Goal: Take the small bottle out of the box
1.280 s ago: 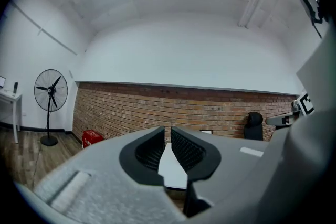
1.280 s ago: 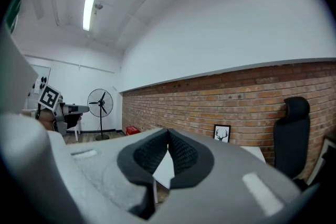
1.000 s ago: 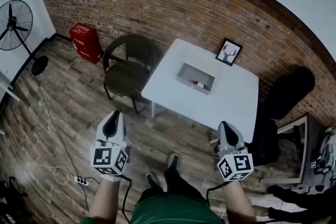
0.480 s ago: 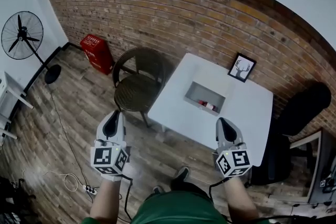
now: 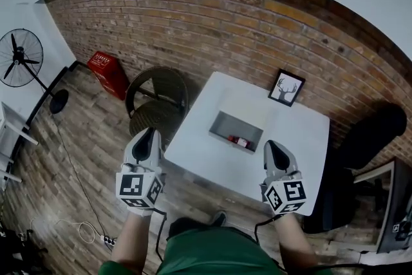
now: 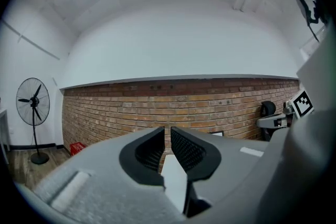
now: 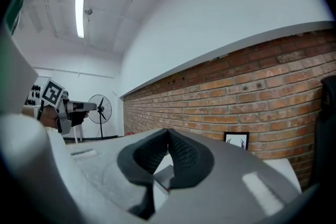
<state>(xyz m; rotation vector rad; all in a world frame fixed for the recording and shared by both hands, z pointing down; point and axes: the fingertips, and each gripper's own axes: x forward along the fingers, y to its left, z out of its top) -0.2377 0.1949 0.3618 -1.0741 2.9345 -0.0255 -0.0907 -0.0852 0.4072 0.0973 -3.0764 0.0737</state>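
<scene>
Brick walling [image 5: 212, 22] closes the far side of the room, with plank flooring [image 5: 84, 138] below it and a white square bench [image 5: 283, 151] set cornerwise against the wall. Open floor lies along the bench's near-left edge. A dark wicker chair [image 5: 158, 100] stands at its left corner, and a black office chair [image 5: 373, 132] crowds its right side. A red crate [image 5: 108, 72] and a pedestal fan [image 5: 19, 61] stand well apart on the left. A black-framed deer picture [image 5: 286, 87] leans at the bench's far corner.

A shallow grey open box [image 5: 222, 122] rests near the middle of the bench. The small red-and-white bottle [image 5: 239, 140] lies on its side inside it, toward the box's right half.

The left gripper [image 5: 148, 135] is released: its jaws stand a thin gap apart with nothing between them. In the head view it hovers just off the bench's left edge, left of the box. The right gripper [image 5: 271, 145] is clenched on nothing, its tips meeting. It hangs over the bench's near edge, right of and nearer than the bottle, and clear of it.

Compared with half a second earlier, the bench sits closer in the head view. The strip of floor then seen between the bench and both grippers has gone. The bottle and box are unmoved.
</scene>
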